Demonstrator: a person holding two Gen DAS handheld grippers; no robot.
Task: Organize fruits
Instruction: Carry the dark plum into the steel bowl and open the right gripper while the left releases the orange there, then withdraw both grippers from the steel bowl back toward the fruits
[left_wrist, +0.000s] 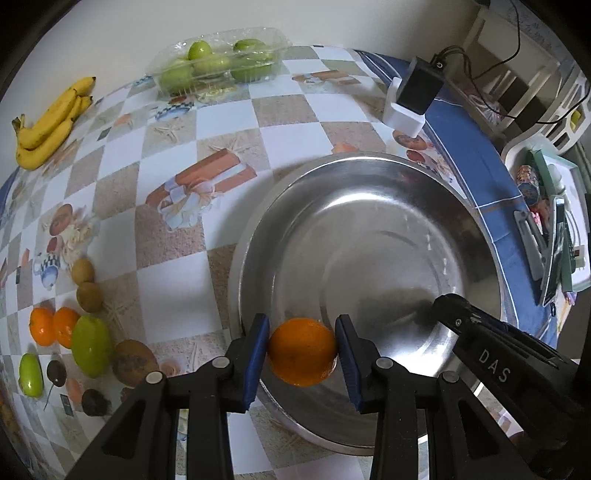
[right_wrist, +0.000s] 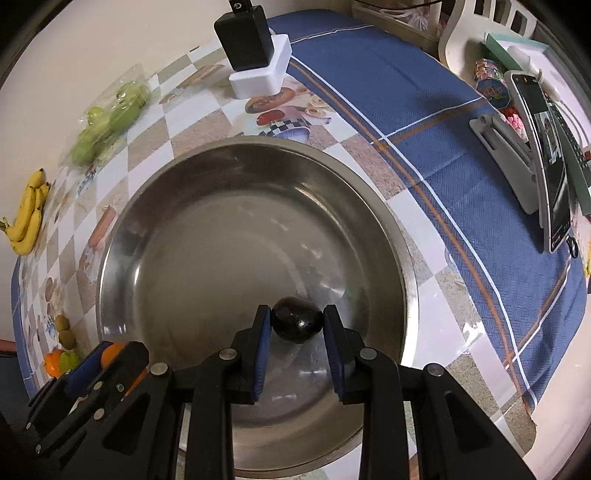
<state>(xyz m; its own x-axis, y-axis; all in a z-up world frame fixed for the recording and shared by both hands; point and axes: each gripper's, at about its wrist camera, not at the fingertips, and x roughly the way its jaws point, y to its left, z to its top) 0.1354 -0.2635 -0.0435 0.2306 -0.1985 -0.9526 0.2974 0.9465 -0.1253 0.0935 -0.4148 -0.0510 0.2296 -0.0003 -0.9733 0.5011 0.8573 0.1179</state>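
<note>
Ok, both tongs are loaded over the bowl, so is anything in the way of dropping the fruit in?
Nothing visible. The orange and the dark fruit both hang over the steel bowl, whose inside looks bare below them.

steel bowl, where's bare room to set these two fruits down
The round stainless steel bowl is bare inside. The checkered tablecloth between the bowl, the yellow bananas and the clear tray of green fruit is also free. The near-left fruit cluster is crowded.

The left gripper (left_wrist: 301, 349) and right gripper (right_wrist: 297, 325) sit side by side, each with blue-padded jaws clamped on a load.
</note>
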